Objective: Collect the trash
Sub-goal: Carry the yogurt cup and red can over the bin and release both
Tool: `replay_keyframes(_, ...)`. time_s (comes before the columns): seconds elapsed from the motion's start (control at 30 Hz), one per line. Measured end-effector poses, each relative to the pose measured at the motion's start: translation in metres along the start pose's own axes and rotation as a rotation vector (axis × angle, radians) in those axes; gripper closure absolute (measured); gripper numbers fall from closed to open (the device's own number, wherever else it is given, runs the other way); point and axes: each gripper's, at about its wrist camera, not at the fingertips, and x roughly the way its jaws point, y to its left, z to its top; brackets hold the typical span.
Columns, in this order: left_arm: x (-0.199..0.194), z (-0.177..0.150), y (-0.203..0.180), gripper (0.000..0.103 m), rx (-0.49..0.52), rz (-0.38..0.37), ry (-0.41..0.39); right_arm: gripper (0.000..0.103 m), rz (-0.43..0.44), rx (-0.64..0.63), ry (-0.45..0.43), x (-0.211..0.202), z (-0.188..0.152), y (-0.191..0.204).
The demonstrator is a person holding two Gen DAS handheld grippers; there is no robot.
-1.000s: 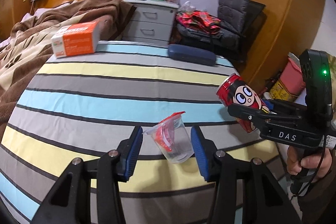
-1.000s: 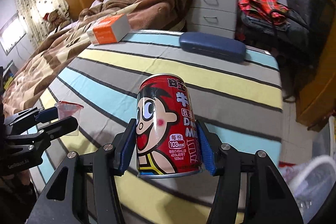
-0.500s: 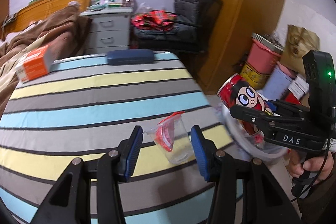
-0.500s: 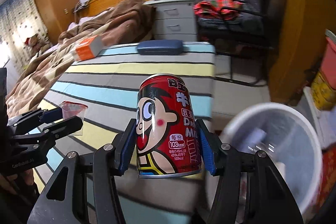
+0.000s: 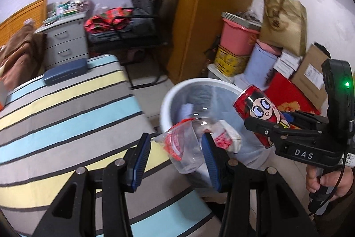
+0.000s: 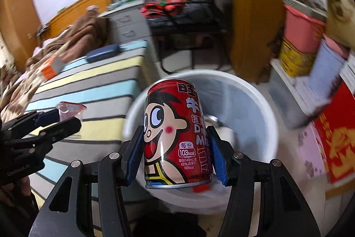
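Open white bin [image 6: 264, 103] mouth — striped bed [image 5: 66, 117] edge just beside

Drink can [image 6: 177, 137]: metal, glossy red printed skin, bright bare rim. Cup [image 5: 185, 148]: thin clear plastic, smooth, with a torn red foil lid. Waste bin [image 5: 168, 99]: white plastic, smooth, semi-matt. Gripper pads [image 5: 142, 159]: blue, ribbed rubber-like; arms matt black plastic. Bedcover [image 5: 66, 117]: striped woven cloth, matt. Wardrobe [image 5: 210, 3]: wood-look, satin. Paper bag [image 5: 284, 21]: creased brown paper.

Two grippers [image 5: 176, 157] [image 6: 175, 156], one can [image 6: 177, 137], one cup [image 5: 185, 148], one bin [image 5: 168, 99], one blue case [image 5: 65, 71], one chair [image 5: 144, 21], one pink bucket [image 5: 238, 39], one orange box [image 6: 50, 67].
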Motion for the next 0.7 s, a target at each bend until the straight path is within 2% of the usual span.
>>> replay_keyframes(0.2, 0.023, 0.005, -0.030, 0.054, 0.048, -0.033, 0.035, 0.047, -0.056, 0.043, 0.024, 0.006, -0.007, -0.024)
replay_keyframes(0.37, 0.035, 0.006, -0.040, 0.053, 0.075, -0.026, 0.051, 0.047, -0.095, 0.080, 0.031, 0.011, -0.011, -0.037)
replay_keyframes(0.43, 0.036, 0.007, -0.039, 0.043, 0.074, -0.024, 0.048, 0.047, -0.109, 0.087, 0.039, 0.013, -0.012, -0.039)
replay_keyframes(0.6, 0.038, 0.007, -0.031, 0.032, 0.043, -0.014, 0.051, 0.046, -0.101, 0.097, 0.064, 0.020, -0.015, -0.043)
replay_keyframes(0.7, 0.034, 0.005, -0.027, 0.031, 0.042, -0.002, 0.043, 0.040, -0.094, 0.102, 0.035, 0.016, -0.015, -0.040)
